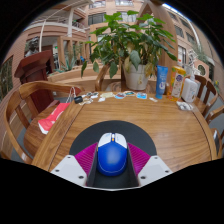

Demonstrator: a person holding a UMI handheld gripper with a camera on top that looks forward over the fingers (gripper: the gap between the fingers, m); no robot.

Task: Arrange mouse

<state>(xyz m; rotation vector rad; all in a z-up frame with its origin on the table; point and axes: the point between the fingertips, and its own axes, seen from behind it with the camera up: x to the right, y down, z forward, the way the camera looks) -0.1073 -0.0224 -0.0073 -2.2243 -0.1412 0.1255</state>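
A blue mouse (112,158) with a white front and wheel sits between my gripper's (112,149) two fingers. The magenta pads (87,156) touch it on both sides, so the gripper is shut on the mouse. A black mouse pad (82,135) lies on the wooden table (150,118) right under and just ahead of the fingers. I cannot tell whether the mouse rests on the pad or hangs just above it.
At the table's far edge stand a potted plant (135,76), a blue bottle (162,82) and small items. A red object (52,118) lies at the left edge near a wooden chair (32,72). A white object (186,105) lies far right.
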